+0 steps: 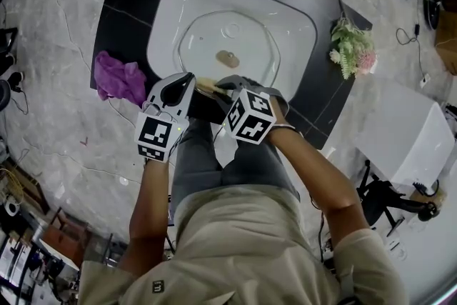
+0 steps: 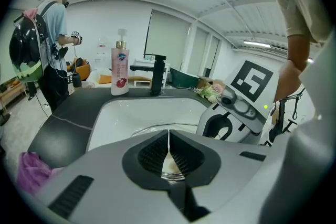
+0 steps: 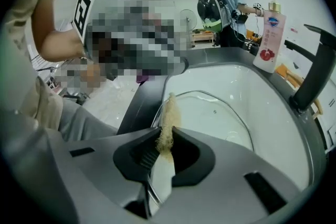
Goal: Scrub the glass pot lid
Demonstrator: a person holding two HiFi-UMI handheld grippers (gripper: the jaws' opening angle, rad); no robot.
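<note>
We have the glass pot lid [image 1: 239, 36] lying in the white sink [image 1: 161, 18], which is sunk into the dark counter [image 1: 125, 0]. Its knob [image 1: 227, 57] faces up and its near edge reaches toward us.

The left tool [image 2: 168, 136] is pressed together with only a hairline between its pads. A strip of the lid's metal-banded rim shows in the seam, so we judge that it is nipping the near rim to steady the lid. The right tool [image 3: 167, 134] is pinching a tan, fibrous scrubber [image 3: 169, 113]. The scrubber sticks out past the tips and sits at the lid's near edge, just beside the left tool.

We judge the scrubbing to be at an early or middle stage. The scrubber is working only the near rim. We see no suds or running water on the glass, and the faucet [image 2: 156, 73] looks dry. The soap bottle [image 2: 119, 68] stands upright at the back of the counter, well apart from both tools. A purple cloth [image 1: 118, 78] lies crumpled on the counter to the left of the sink.

We cannot tell from the glass how much has already been cleaned, as it looks clear all over. The wide middle, the ring around the knob and the far rim all seem still to be covered. The underside is not in sight at all.
</note>
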